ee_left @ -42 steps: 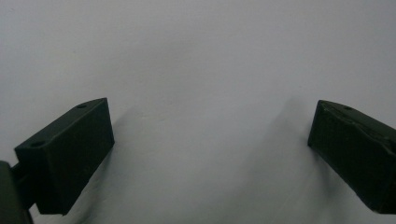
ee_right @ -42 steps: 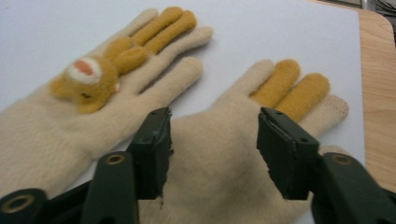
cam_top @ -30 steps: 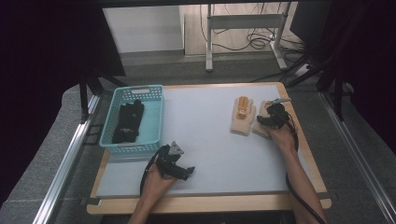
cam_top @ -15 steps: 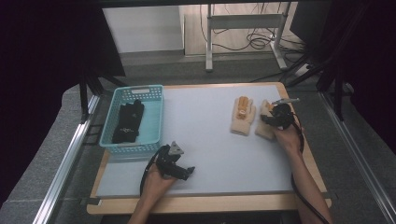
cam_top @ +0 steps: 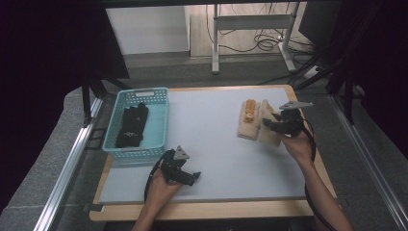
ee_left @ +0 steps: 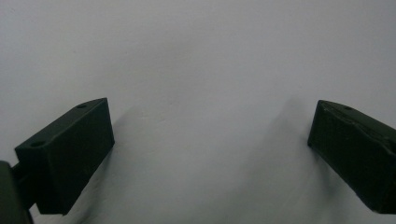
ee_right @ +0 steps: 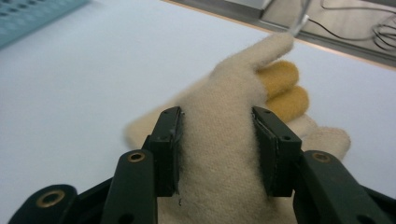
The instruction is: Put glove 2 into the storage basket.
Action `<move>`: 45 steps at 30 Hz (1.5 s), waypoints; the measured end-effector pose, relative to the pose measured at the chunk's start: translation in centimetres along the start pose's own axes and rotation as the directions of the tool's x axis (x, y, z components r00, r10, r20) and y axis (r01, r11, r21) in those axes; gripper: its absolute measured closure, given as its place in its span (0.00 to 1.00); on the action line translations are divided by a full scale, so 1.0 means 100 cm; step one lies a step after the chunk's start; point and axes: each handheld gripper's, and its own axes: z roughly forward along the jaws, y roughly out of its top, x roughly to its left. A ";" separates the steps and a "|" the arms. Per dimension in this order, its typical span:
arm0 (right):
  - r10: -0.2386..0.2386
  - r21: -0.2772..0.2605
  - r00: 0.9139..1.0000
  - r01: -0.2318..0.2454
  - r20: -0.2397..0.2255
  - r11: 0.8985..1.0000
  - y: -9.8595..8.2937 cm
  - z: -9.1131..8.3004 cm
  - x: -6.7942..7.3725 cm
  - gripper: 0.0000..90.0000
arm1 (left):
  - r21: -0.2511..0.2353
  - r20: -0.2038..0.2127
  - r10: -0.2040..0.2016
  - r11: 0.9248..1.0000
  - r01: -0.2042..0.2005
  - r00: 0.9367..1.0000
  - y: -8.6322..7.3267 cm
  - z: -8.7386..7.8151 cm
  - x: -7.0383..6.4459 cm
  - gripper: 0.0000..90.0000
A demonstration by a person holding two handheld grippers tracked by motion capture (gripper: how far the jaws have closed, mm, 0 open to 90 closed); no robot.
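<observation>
Right gripper [cam_top: 267, 122] shifted left onto cream glove [ee_right: 224, 154], jaws now clamping its cuff edge. Left gripper [cam_top: 191, 177] unmoved, jaws wide, nothing between, over mat [cam_top: 211, 139].

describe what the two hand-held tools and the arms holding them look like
Both tools, left and right, are black, each with two flat block-shaped jaws, a grey three-cornered plate on top and a black cable trailing back along the forearm. Brass-coloured rivets show on the right tool's links. The forearms are bare, with no sleeves.
</observation>
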 end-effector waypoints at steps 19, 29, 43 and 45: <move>-0.107 -0.014 0.977 0.106 -0.182 0.994 0.008 0.019 0.119 0.59 | -0.002 -0.001 0.001 1.000 -0.001 1.000 0.000 0.000 0.000 0.01; -0.095 0.062 0.968 0.112 -0.232 0.992 -0.021 0.053 0.153 0.53 | 0.000 0.000 0.003 1.000 -0.003 1.000 0.000 0.000 0.000 0.01; -0.042 0.098 0.975 0.065 -0.218 0.993 -0.017 0.044 0.119 0.38 | 0.000 0.000 0.001 1.000 -0.001 1.000 0.000 0.000 0.000 0.01; -0.040 0.105 0.980 0.061 -0.197 0.993 -0.018 0.044 0.110 0.41 | 0.000 0.000 0.000 1.000 0.000 1.000 0.000 0.000 0.000 0.01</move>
